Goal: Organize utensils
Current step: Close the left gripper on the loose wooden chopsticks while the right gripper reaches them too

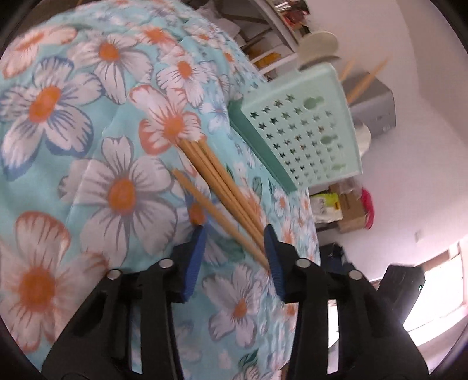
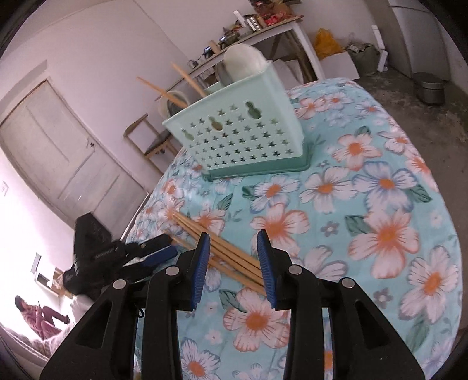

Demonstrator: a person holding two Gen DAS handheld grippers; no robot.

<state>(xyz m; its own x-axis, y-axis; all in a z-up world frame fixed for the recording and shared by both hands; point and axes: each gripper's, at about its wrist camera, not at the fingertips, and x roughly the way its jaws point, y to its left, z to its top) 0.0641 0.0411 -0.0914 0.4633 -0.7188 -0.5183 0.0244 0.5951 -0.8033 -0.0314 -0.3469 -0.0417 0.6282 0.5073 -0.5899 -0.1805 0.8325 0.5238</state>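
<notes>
Several wooden chopsticks (image 1: 222,187) lie in a bundle on the floral tablecloth (image 1: 87,117). My left gripper (image 1: 235,239) is open, its fingers on either side of the near ends of the chopsticks. In the right wrist view the same chopsticks (image 2: 225,251) lie between the open fingers of my right gripper (image 2: 234,248); the left gripper (image 2: 158,251) shows at their far left end. A mint-green perforated utensil holder (image 1: 307,128) stands beyond; it also shows in the right wrist view (image 2: 239,134), with two chopsticks (image 2: 175,87) and a white ladle (image 2: 244,61) standing in it.
The table edge drops off near the holder (image 1: 310,222). A door (image 2: 64,152), a wooden chair (image 2: 152,140), a cluttered shelf table (image 2: 263,26) and a metal bin (image 2: 430,87) stand around the room. A person sits at the far left (image 2: 35,315).
</notes>
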